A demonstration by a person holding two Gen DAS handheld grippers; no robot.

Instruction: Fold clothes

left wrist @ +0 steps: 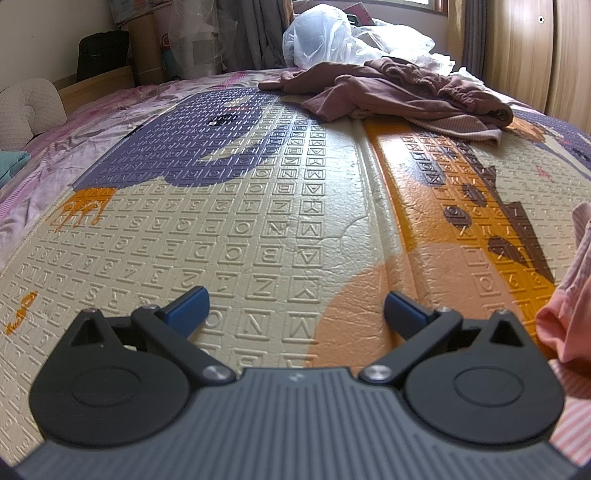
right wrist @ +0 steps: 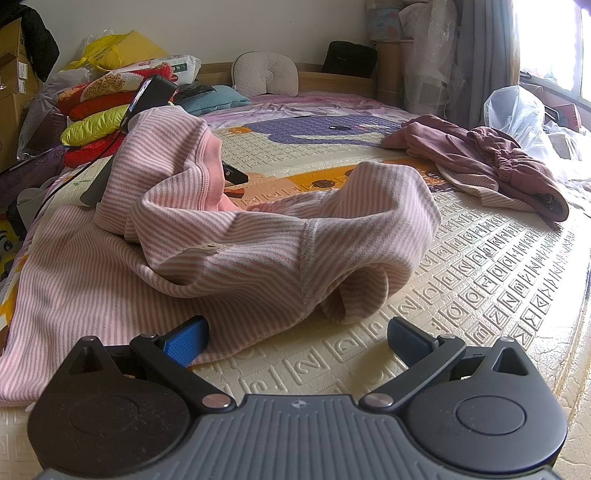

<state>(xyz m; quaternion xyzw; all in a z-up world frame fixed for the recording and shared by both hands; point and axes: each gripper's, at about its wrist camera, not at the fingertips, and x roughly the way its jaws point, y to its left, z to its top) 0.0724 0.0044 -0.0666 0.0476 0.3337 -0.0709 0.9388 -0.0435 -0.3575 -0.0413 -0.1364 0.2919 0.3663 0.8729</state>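
Left gripper (left wrist: 296, 308): spread wide, holding nothing, low over the bare foam mat (left wrist: 258, 229).
Right gripper (right wrist: 297, 338): spread wide, holding nothing, its left blue pad (right wrist: 186, 343) at the hem of the striped garment.
Pink striped garment (right wrist: 229, 236): crumpled on the mat just ahead of the right gripper, one part lying flat.
Mauve clothes (right wrist: 491, 158): heaped at the mat's far side, well apart.
Plastic bag (left wrist: 317, 35): behind the mauve heap.

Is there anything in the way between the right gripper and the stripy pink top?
Nothing visible. The right gripper is open, and the striped pink top lies right ahead of it on the play mat, its near edge already by one blue finger.
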